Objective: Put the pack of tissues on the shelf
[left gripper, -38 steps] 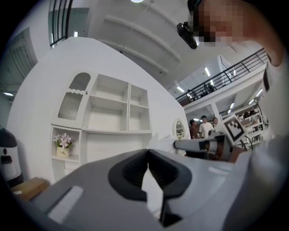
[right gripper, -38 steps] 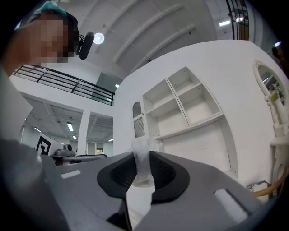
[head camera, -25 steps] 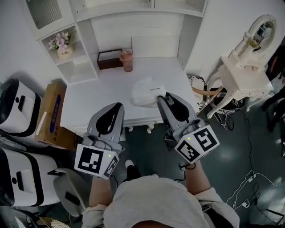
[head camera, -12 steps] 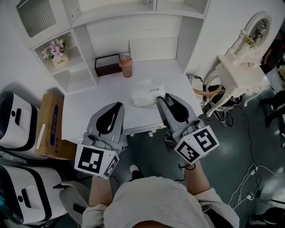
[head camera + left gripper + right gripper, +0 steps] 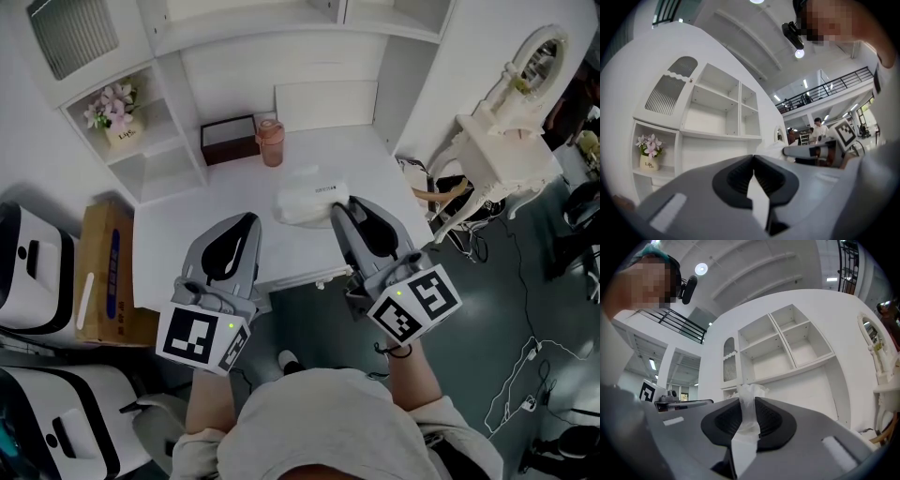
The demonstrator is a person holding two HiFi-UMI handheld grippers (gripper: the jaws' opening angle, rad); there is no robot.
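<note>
Both grippers advance toward 12 o'clock. More of left gripper (image 5: pixel 246 221) body now lies over desk (image 5: pixel 178 253). Right gripper (image 5: pixel 339 202) carries pack of tissues (image 5: pixel 302 197) deeper across desk, nearer pink cup (image 5: pixel 272 142) and shelf unit (image 5: pixel 178 103). In head view, cardboard box (image 5: pixel 105 272) drifts from 9 toward 8 o'clock.

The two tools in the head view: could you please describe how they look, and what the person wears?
The left tool and right tool are alike: smooth grey shells that taper to the tip, with black ribbed pads inside. Each carries a white cube with black square markers and a small green light. The person wears a light grey top.
</note>
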